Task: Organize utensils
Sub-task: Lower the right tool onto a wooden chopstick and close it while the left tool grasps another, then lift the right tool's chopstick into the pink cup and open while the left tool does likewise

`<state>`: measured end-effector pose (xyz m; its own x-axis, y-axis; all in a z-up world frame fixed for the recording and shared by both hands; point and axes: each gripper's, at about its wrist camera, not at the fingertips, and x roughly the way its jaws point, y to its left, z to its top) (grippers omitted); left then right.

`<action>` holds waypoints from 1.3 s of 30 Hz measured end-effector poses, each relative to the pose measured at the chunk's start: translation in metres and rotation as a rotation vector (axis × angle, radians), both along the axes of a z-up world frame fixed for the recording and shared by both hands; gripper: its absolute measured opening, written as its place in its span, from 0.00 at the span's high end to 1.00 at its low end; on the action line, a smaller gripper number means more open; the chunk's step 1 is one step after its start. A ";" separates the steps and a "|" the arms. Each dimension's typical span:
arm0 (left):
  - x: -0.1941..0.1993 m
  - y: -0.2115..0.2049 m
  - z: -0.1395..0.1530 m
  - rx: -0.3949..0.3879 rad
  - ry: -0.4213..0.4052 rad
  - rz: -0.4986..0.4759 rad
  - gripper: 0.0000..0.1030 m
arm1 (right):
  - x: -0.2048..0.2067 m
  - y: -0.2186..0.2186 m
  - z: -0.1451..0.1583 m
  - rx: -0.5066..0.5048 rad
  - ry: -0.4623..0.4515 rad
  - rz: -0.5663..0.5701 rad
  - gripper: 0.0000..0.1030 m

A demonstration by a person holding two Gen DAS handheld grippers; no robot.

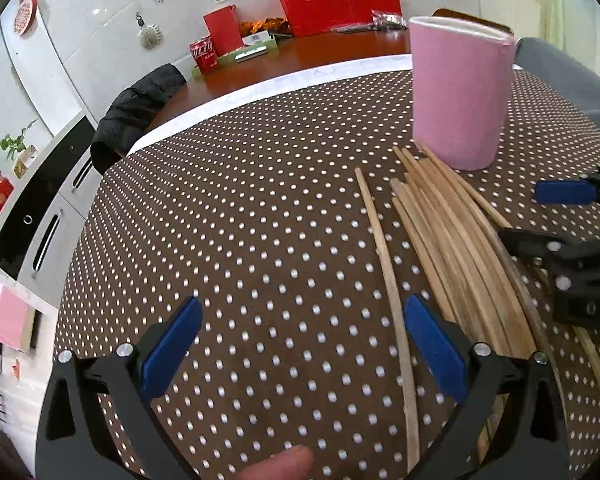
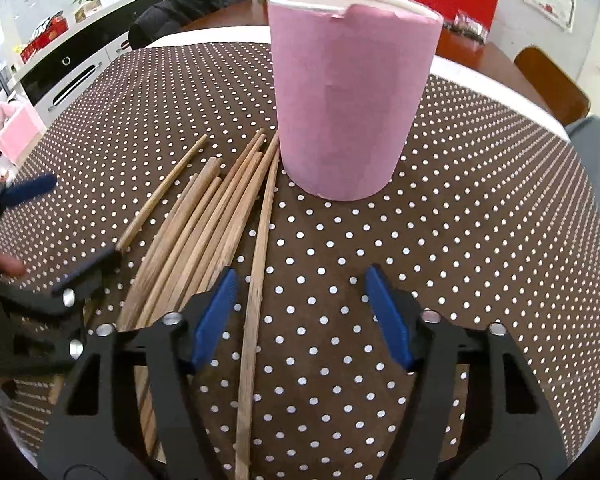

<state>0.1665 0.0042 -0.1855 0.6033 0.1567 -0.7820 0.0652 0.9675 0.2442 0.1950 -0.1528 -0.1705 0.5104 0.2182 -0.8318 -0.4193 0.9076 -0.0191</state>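
Nearest, the right tongs [image 2: 300,316] hang over the dotted table [image 2: 460,220], jaws apart w/ nothing pressed between the blue pads; one lone chopstick [image 2: 256,280] runs up between them, closer to the left pad, lying flat on the cloth and not gripped. The left tongs [image 1: 300,344] also stand apart, empty, w/ a separate stick [image 1: 384,264] passing between the pads, near the right one. Between the two tools lies the chopstick bundle [image 2: 196,232], a loose fan, tips pointing toward the pink cup [image 2: 352,92]. Risks, as I judge it: the sticks are thin, round & flat on cloth, so closing pads may skid one sideways or roll it into the bundle; grabbing off-centre would let the long end droop & swing; two sticks could come up together since they overlap. Both tools are close, so they may knock each other. The cup stands upright just past the stick tips, some tips touching or nearly touching its base; it looks tall & light, so a stick poked at the rim could tip it. Its inside is not visible from here, so contents: can't tell. Further back, a red box [image 1: 340,0] sits on the bare wood part of the table.
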 end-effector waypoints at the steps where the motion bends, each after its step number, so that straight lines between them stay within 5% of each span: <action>1: 0.003 0.000 -0.002 -0.012 0.013 -0.008 0.03 | 0.000 0.000 0.001 0.002 -0.009 0.007 0.60; 3: 0.007 0.001 -0.004 -0.045 0.013 -0.010 0.04 | -0.001 -0.002 0.002 0.009 -0.014 0.013 0.82; 5: 0.008 0.006 -0.004 -0.161 0.035 -0.028 0.24 | -0.007 -0.005 0.000 0.037 -0.004 0.022 0.91; 7: 0.009 0.007 0.000 -0.214 0.058 -0.058 0.63 | -0.007 -0.009 -0.001 0.069 0.005 0.024 0.92; 9: 0.009 0.005 0.002 -0.207 0.058 -0.073 0.91 | -0.011 -0.017 -0.002 0.133 0.040 0.037 0.93; 10: 0.008 0.005 0.003 -0.209 0.058 -0.072 0.94 | -0.012 -0.020 -0.002 0.154 0.050 0.045 0.93; 18: -0.012 0.020 0.002 -0.242 0.045 -0.062 0.94 | -0.030 -0.029 0.000 0.134 0.041 0.043 0.93; 27: -0.017 0.029 0.001 -0.259 0.040 -0.063 0.94 | -0.033 -0.001 -0.004 -0.005 -0.011 0.059 0.93; 34: -0.028 0.035 0.026 -0.344 -0.049 -0.056 0.94 | -0.051 -0.024 0.019 0.221 -0.054 0.072 0.93; 39: -0.045 0.037 0.065 -0.402 -0.205 -0.077 0.94 | -0.063 -0.041 0.044 0.418 -0.116 0.080 0.93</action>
<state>0.1219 0.0409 -0.1209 0.7502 -0.1856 -0.6346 0.1297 0.9825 -0.1341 0.1321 -0.1943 -0.1263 0.5630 0.5667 -0.6016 -0.5054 0.8120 0.2919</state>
